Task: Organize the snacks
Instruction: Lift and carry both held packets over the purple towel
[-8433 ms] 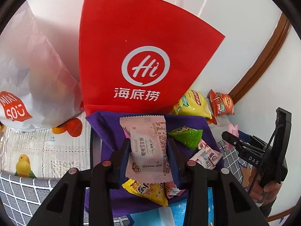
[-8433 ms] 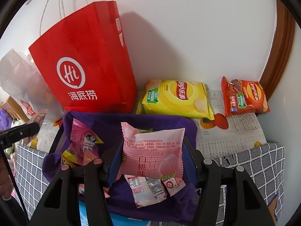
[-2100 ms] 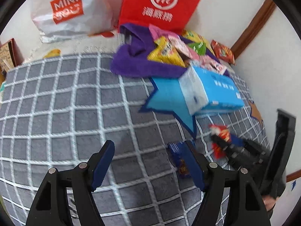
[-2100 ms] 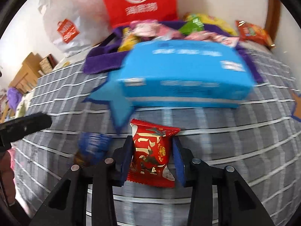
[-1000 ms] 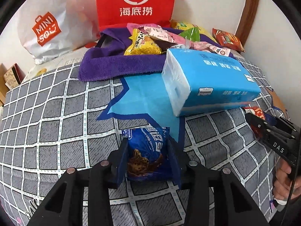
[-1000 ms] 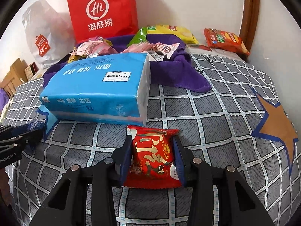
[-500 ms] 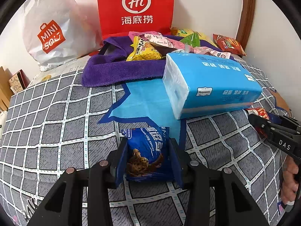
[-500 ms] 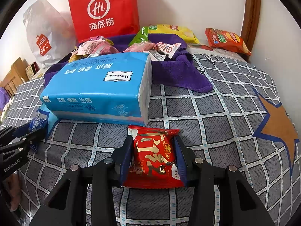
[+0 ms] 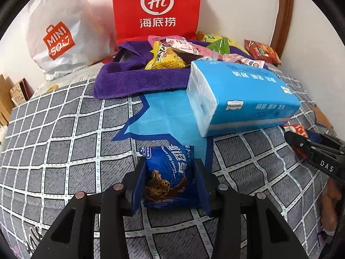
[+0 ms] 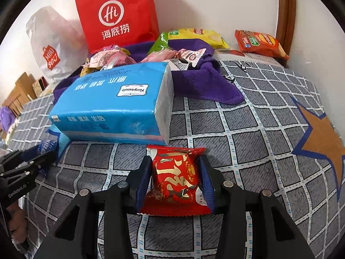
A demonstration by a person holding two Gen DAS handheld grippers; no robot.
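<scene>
Both hands are at the pick-up step of sorting the snacks. The left hand-held gripper [image 9: 170, 180] has its jaws narrowed onto a blue cookie packet [image 9: 167, 176], which sits on the grey checked bed cover [image 9: 64, 142] just in front of the pale blue star patch. The right hand-held gripper [image 10: 175, 183] is likewise closed on a red snack packet [image 10: 175, 181], which lies just in front of the blue tissue pack [image 10: 116, 101]. Both packets appear to rest on the cover and not yet lifted, though the pads press their sides. Behind the tissue pack, a purple towel [image 9: 138, 79] carries a heap of other snacks, so that is probably where these two belong. The next move, as I judge it, is to raise each packet clear of the cover, carry it over or around the tissue pack, and release it on the towel. The soft wrappers may crumple or slip, so a steady lift seems wise.
</scene>
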